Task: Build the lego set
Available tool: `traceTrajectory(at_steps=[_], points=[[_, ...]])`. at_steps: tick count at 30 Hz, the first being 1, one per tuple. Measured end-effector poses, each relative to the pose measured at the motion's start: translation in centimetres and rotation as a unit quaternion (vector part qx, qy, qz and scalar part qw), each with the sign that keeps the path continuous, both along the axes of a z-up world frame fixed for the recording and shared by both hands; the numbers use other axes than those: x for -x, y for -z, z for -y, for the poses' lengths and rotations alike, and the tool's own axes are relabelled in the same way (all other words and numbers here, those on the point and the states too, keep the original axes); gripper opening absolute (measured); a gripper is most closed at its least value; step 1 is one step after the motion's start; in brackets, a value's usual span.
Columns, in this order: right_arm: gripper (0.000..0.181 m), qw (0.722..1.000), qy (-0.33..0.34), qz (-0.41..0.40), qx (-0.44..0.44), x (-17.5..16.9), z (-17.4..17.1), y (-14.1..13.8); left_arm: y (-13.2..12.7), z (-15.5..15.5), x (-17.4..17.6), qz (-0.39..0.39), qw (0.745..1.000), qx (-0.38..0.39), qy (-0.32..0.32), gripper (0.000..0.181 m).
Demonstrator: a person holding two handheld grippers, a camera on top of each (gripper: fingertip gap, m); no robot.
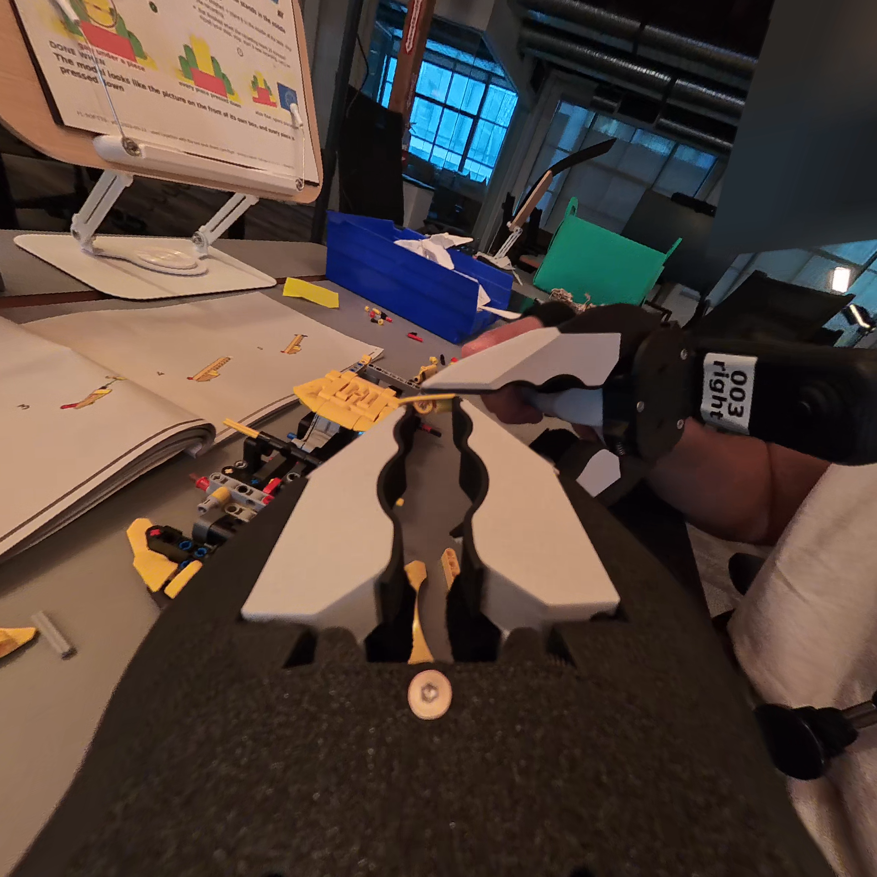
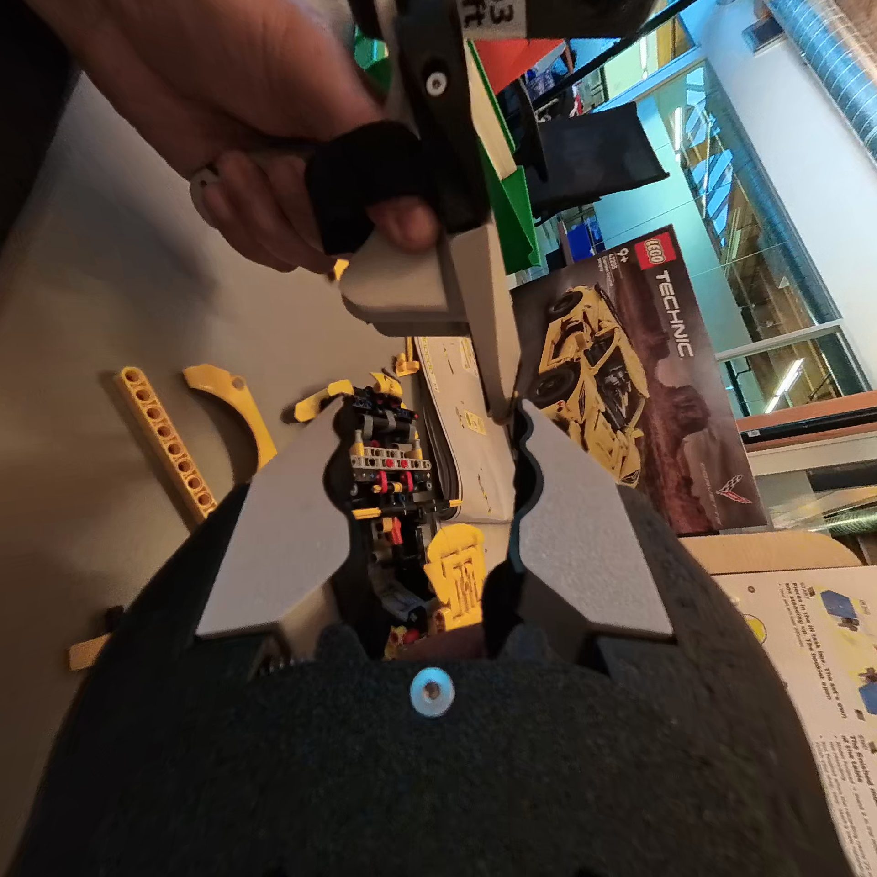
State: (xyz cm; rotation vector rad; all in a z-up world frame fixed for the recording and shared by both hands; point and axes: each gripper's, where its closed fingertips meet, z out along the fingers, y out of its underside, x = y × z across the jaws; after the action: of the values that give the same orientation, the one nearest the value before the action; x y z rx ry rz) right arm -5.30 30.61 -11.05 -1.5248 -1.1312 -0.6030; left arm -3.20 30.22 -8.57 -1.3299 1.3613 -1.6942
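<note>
- The small yellow piece (image 1: 424, 405) sits only at the very tips of the left gripper (image 1: 433, 408). A sideways push could twist it out, and it would drop among the loose parts below the fingers.
- A thin yellow rod (image 1: 434, 395) sticks out of that piece towards the right gripper (image 2: 429, 403). It looks bendy, so pressing on it off-line may bow it rather than seat it.
- One finger of the right gripper lies right against the left fingertips. If it closes without lining up, it may pinch the left finger instead of the piece.
- The half-built car (image 2: 389, 455) lies on the table beyond and between the right fingers, and to the left of the left fingers. A dropped hand could knock its yellow hood panel (image 1: 346, 398) loose.
- Left fingers: narrow, the tips apart only by the width of the small yellow piece, which they appear to clamp.
- Right fingers: spread wide, with nothing between them. The upper fingertip seems to touch or nearly touch the yellow rod; I cannot tell which.
- A long yellow beam with holes (image 2: 163, 441) and a yellow arch (image 2: 228, 403) lie loose to the left of the right fingers, untouched.
- The open instruction book (image 1: 118, 403) lies left of the left fingers, and the set's box (image 2: 664, 379) stands beyond the right fingers.
</note>
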Motion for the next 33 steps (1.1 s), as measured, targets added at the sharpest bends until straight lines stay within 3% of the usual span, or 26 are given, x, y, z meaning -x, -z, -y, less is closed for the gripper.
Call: traceTrajectory(at_steps=[3, 11, 16, 20, 26, 33], points=[[0.061, 0.999, 0.009, 0.035, -0.011, -0.3, -0.1, 0.1, 0.2, 0.0, -0.1, -0.007, 1.000, -0.001, 0.001, 0.015], [0.069, 0.999, 0.008, 0.039, -0.005, 0.0, -0.2, 0.6, 0.6, 0.3, -0.3, -0.013, 0.999, -0.039, -0.006, 0.015], [0.070, 1.000, 0.004, 0.005, 0.000, 0.4, -0.3, 0.5, 0.5, 0.2, -0.1, -0.011, 1.000, -0.028, -0.005, 0.015], [0.071, 0.999, 0.033, 0.001, -0.026, -1.2, -0.5, -1.0, -0.1, 0.1, 0.0, 0.004, 1.000, -0.023, -0.005, 0.015], [0.076, 1.000, 0.022, 0.002, -0.006, -0.1, -0.6, 0.5, -0.4, 0.3, 0.2, 0.012, 0.999, -0.030, -0.003, 0.015], [0.075, 0.999, 0.034, -0.029, -0.007, -0.7, -0.8, -0.3, -1.3, 0.3, 0.4, 0.038, 0.999, -0.036, -0.009, 0.015]])
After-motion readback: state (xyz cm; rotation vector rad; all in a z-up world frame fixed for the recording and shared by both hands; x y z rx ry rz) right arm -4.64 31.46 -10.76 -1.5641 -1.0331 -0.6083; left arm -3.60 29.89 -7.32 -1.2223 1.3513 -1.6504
